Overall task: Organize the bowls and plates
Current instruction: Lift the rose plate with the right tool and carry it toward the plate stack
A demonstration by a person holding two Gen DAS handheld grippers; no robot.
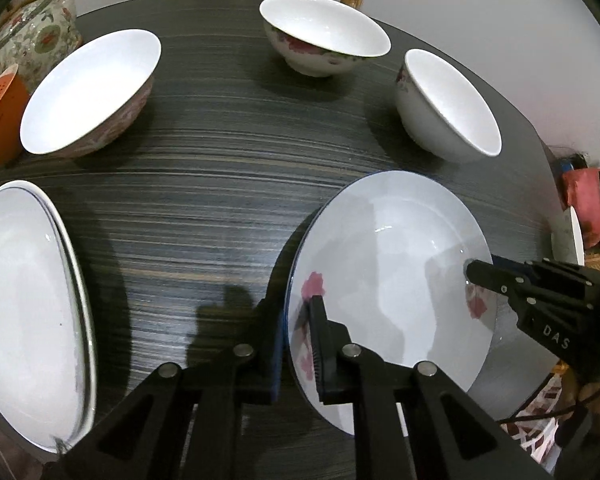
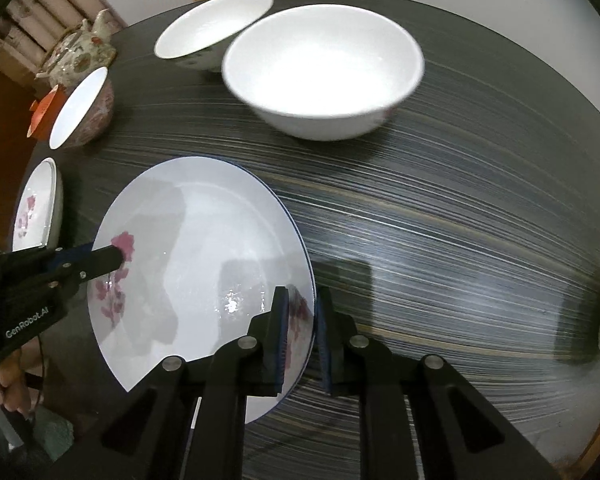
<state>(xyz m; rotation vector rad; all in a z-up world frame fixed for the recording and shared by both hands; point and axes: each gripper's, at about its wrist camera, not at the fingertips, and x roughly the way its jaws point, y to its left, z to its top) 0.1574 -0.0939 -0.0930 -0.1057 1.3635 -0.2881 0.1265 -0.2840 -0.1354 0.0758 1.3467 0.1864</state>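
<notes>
Evidently both grippers were pinching the flowered plate point(image 1: 392, 264) by opposite rims, left gripper point(image 1: 296, 344) and right gripper point(image 2: 302, 340), above the dark table point(image 2: 440, 220); I judged level, matched movement toward the other plate point(image 1: 24, 312) was safest.

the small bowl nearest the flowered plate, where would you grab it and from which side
Grip the small bowl by its thin rim, one finger inside and one outside, coming from above on the plate side. It sits upright and open with steep rounded walls too wide to span. Both tongs, left and right, are clamped on that plate's rim.
</notes>
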